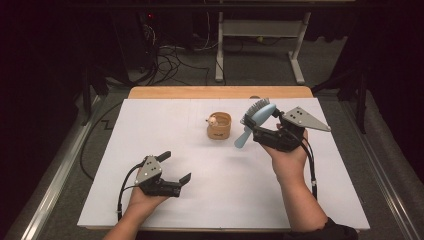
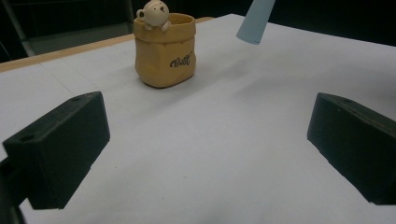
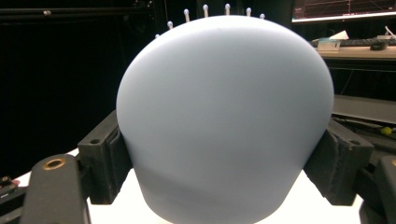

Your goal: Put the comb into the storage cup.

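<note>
Right gripper clamped brush head, handle hanging toward cup at nine o'clock, probably its destination; lower handle-first, upright. Left gripper open, empty.

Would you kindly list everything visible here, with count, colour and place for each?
hairbrush: one, light blue, held above the table's right half, handle pointing down
cup: one, tan, bag-shaped with a small bear at its rim, table centre
table: one, white top with a wooden far edge
desk frame: one, white, on the floor beyond
right gripper: one, black, jaws clamped on the hairbrush
left gripper: one, black, jaws apart, near left of the table
</note>
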{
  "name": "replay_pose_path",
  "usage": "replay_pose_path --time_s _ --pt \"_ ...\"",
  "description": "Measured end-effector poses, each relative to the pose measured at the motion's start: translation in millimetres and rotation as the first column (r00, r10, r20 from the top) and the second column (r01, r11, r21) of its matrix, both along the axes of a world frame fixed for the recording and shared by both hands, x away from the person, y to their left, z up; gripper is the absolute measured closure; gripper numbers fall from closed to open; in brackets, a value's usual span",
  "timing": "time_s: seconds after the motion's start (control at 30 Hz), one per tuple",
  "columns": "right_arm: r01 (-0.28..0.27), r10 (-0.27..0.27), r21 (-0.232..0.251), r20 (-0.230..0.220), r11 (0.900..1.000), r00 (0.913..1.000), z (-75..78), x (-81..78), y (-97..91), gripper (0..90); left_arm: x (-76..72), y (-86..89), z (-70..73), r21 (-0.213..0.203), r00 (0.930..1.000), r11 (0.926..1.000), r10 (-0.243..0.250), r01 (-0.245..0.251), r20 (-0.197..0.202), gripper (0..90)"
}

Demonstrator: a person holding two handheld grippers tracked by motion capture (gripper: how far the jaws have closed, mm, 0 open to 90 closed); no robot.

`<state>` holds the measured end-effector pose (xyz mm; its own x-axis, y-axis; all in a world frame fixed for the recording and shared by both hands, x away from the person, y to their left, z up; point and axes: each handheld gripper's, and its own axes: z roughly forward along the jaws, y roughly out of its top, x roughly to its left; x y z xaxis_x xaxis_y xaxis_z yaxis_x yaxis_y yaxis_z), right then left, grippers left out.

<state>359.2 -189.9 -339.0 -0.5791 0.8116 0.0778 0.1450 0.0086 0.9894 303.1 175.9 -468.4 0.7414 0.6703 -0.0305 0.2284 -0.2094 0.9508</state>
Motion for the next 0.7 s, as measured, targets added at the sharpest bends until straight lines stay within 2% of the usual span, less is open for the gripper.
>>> replay_pose_path --time_s 0.7 --pt "0.017 -0.017 0.020 0.026 0.9996 0.9995 17.3 18.6 8.6 20.4 -0.5 1.6 0.2 -0.008 0.9999 0.9999 -0.010 0.010 0.004 0.0"
